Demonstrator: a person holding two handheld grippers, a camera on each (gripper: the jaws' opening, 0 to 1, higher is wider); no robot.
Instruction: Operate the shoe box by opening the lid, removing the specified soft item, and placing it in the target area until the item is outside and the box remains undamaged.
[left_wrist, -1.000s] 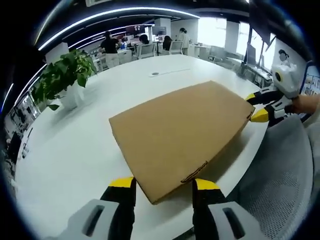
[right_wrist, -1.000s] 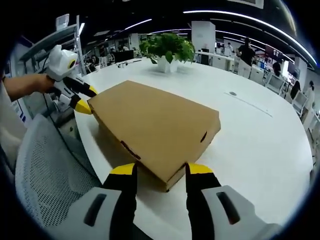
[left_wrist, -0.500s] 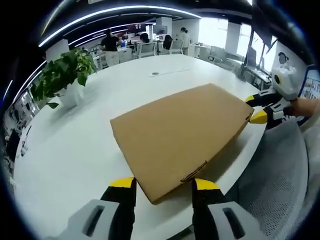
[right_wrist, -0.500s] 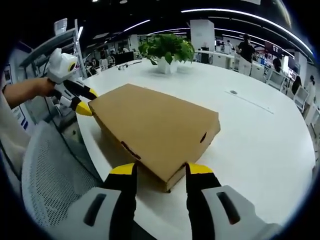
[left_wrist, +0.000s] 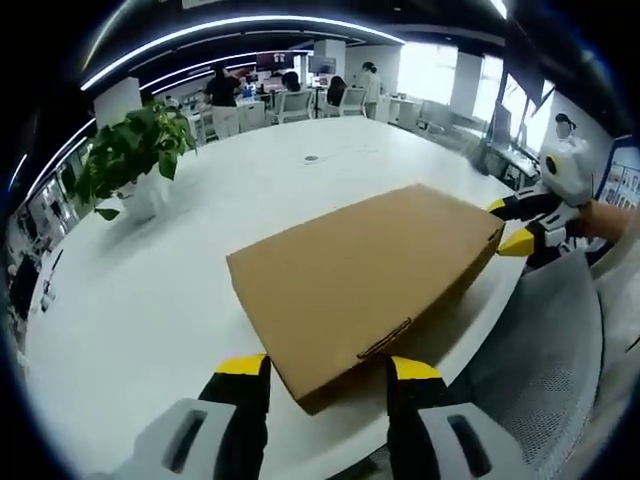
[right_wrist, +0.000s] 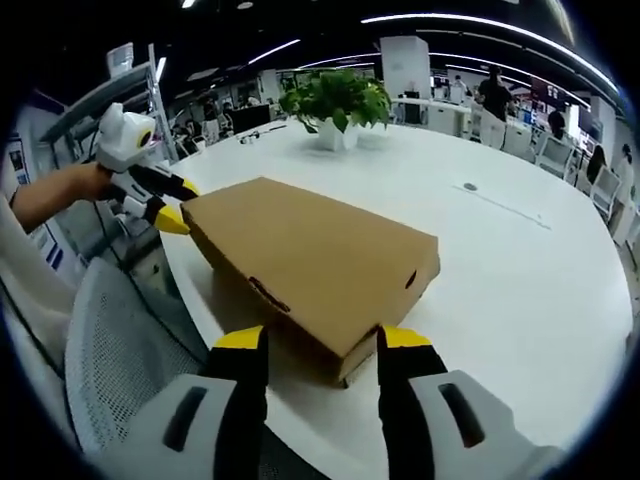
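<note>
The brown shoe box (left_wrist: 365, 275) lies shut on the white table (left_wrist: 150, 300); left gripper (left_wrist: 328, 372) at 6 o'clock and right gripper (right_wrist: 322, 345) each straddle a corner, jaws apart.

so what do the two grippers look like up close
Both match: the left gripper and right gripper each have two black fingers capped with yellow tips, rising from light grey bodies with dark slots. Seen from across the box, each carries a white rounded housing with a yellow-ringed black spot.

potted plant (left_wrist: 128, 160) on white table (left_wrist: 130, 290) — mesh chair (left_wrist: 545, 360)
</note>
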